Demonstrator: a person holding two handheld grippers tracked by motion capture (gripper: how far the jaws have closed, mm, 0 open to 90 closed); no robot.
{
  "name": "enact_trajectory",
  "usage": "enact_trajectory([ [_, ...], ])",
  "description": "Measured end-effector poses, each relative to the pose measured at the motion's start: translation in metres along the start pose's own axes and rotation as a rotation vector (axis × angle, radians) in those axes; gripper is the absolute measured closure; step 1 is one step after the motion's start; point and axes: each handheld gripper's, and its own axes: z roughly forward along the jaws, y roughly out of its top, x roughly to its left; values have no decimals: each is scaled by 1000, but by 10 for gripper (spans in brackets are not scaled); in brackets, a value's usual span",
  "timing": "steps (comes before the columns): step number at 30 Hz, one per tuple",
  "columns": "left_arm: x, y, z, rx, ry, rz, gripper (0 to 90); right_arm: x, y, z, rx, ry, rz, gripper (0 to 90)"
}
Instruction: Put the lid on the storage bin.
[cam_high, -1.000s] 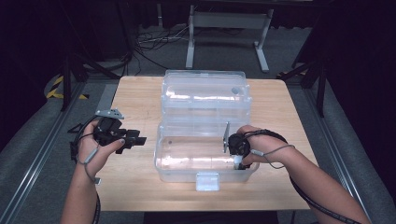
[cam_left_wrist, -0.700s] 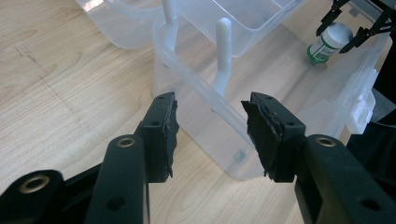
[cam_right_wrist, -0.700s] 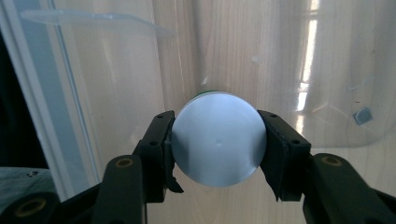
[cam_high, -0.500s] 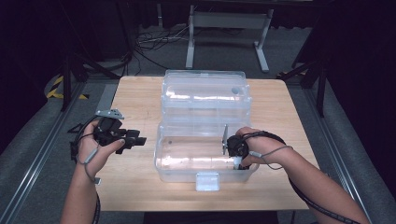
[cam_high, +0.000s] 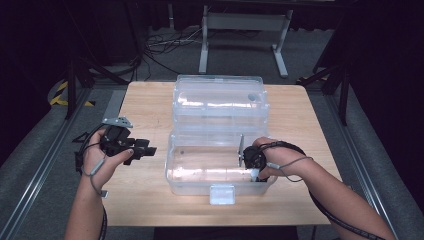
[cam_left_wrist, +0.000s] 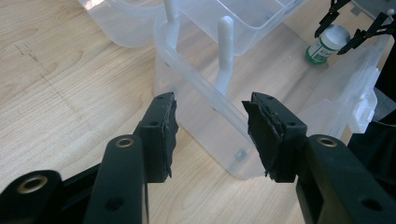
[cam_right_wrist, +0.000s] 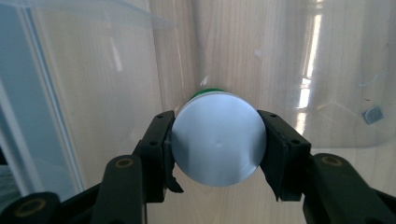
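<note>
A small bottle (cam_right_wrist: 217, 140) with a white cap and a green label stands inside the near half of an open clear plastic box (cam_high: 200, 172). My right gripper (cam_right_wrist: 217, 136) reaches down into the box and is shut on the bottle's cap, a pad on each side. The left gripper view shows that bottle (cam_left_wrist: 327, 44) far off at the box's far end. My left gripper (cam_high: 150, 149) hovers over the table left of the box, open and holding nothing. Its jaws (cam_left_wrist: 210, 116) point at the box's near corner.
The box's clear lid (cam_high: 217, 100) lies open behind the base, with moulded compartments. A white latch (cam_high: 222, 194) sticks out at the front of the base. The wooden table (cam_high: 145, 200) has bare room left and right of the box. Beyond it are a dark floor, cables and a metal stand.
My right gripper has sunk slightly lower and nearer into the box with the bottle. My left gripper has stayed where it was.
</note>
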Motion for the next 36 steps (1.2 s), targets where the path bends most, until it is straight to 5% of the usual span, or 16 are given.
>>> enact_trajectory([
  [18, 0, 0, 1, 3, 3, 3, 525, 0, 0, 0, 0, 0, -1, 484],
  [36, -14, 6, 8, 33, -40, 58, 528, 9, -18, -45, -164, -74, 42, 496],
])
